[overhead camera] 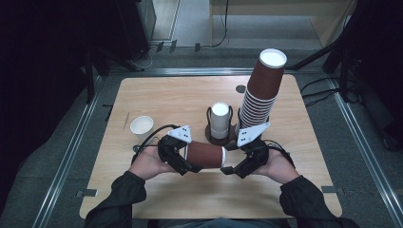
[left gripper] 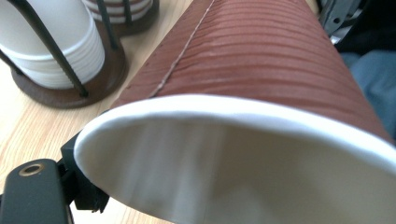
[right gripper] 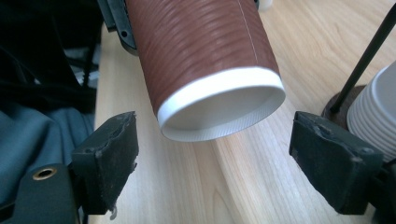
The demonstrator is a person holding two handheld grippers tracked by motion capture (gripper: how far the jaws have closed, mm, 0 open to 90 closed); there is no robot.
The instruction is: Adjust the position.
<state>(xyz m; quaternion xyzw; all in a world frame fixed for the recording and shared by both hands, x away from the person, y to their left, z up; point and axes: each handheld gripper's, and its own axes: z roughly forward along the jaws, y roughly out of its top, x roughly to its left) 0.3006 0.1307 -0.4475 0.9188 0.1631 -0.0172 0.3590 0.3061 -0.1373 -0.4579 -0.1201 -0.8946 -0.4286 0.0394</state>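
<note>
Brown cup lies on its side, held just above the surface near the front edge, between the two hands. Left hand-held gripper is clamped on the wide, rolled-rim end; in the left gripper view the white rim sits right against the camera and one black jaw presses its outer wall. Narrow base end points toward the right hand-held gripper, whose jaws stand wide apart, one on each side of the base, with clear gaps and no contact.

Judgement: the horizontal hold presents the base squarely to the right jaws, probably for a hand-over or to pull apart nested cups. The right jaws are open wider than the base, so they can slide over it without knocking it.

Behind, well apart from the hands: a tall brown stack leaning left at its foot, and a short white stack in a wire holder. A single white cup stands upright to the left.
</note>
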